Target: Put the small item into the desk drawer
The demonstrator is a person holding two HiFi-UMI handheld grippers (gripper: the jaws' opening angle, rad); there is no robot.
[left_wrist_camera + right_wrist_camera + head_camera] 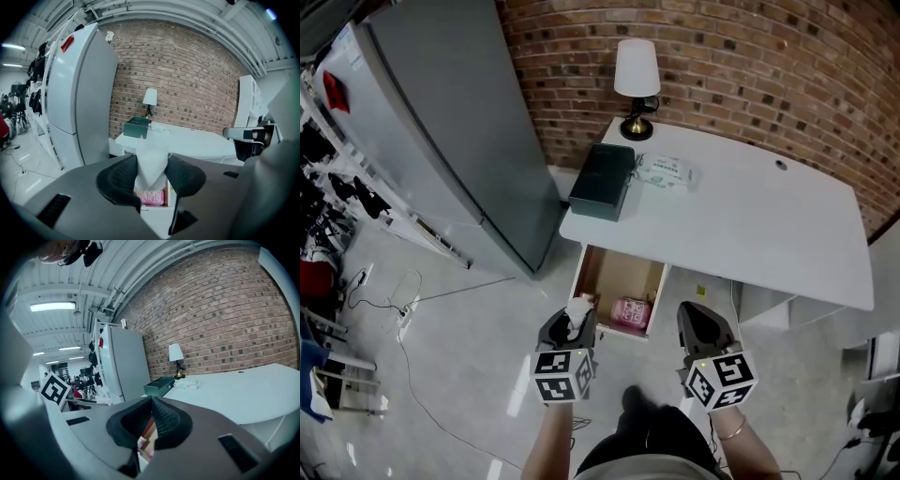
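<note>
Looking steeply down here at two grippers held out side by side at about the same level, marker cubes toward the body, jaws aimed forward at the desk. Forearms coming in from the bottom edge, roughly parallel, with a bracelet on the right wrist.

Got the left gripper clamped on the item: white, soft-looking, standing upright between the pads and sticking out past the tips. Fairly wide stance on those jaws, but pressing on both sides of it. Held in the air right at the front left corner of the open drawer, so not in there yet. Can't tell from up top whether over the rim or just short of it.

Right gripper pinched narrow, pads meeting at the tips, gripping nothing. Hanging in front of the drawer and a bit to its right, apart from the left one.

Inside the drawer: a pink box near the front right, bare wood behind it. Peeking through under the item in the left gripper view too.

On the desk, back left: lamp, dark green box, pack just beside it. Grey fridge off to the left, brick wall behind.
</note>
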